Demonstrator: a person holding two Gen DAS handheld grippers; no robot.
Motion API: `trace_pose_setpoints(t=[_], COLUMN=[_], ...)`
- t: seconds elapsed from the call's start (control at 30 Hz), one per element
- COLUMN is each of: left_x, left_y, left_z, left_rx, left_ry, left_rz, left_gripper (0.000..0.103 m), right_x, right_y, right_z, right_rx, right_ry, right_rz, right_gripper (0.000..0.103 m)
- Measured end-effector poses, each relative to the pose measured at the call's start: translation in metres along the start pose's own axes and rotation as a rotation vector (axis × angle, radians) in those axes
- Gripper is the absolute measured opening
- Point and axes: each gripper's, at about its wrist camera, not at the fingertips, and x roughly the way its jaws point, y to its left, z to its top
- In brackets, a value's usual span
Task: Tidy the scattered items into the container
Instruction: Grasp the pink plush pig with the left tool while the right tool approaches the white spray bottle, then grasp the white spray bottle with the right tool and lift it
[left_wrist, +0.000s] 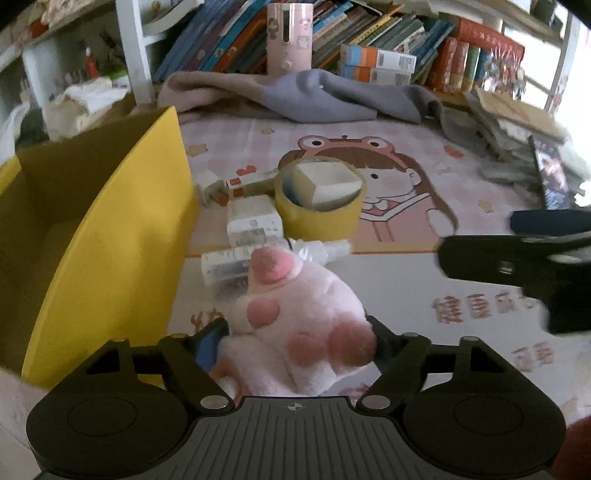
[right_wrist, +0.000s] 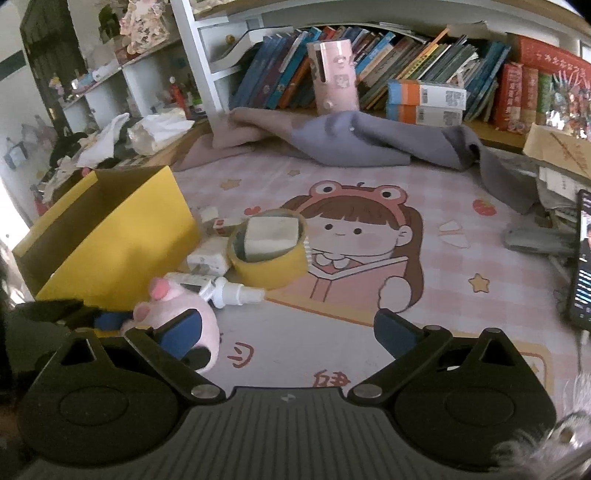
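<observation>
Two grippers worked over the cartoon play mat (right_wrist: 424, 192). The left gripper (left_wrist: 297, 338) was clenched on a pink plush paw (left_wrist: 295, 317), its pads pressing the toy's sides, just beside the open yellow box (left_wrist: 110, 229) near the mat's left edge. The right gripper (right_wrist: 288, 332) hung released, nothing between its fingers. A yellow tape roll (right_wrist: 271, 266), white spray bottle (right_wrist: 236, 293) and small cartons (left_wrist: 251, 221) lay beside the box.

Both wrist cameras look down low over the cartoon mat (right_wrist: 369, 206), sharing the yellow box (left_wrist: 110, 229) and bookshelf (right_wrist: 406, 55)
</observation>
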Motion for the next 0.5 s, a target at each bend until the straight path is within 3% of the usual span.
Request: trace_pose_setpoints(t=[0.23, 0.5], left_x=[-0.029, -0.051], left_y=[-0.001, -0.003], left_z=[-0.015, -0.028], left_rx=[-0.037, -0.071], left_ry=[0.015, 0.020], left_rz=[-0.012, 0.016], left_gripper=[0.075, 0.075], right_x=[0.025, 0.069], right_y=[0.008, 0.040], right_z=[0.012, 0.021], right_rx=[-0.169, -0.540], right_ry=[-0.009, -0.002], right_rz=[0.123, 0.209], right_gripper=[0.060, 0.054])
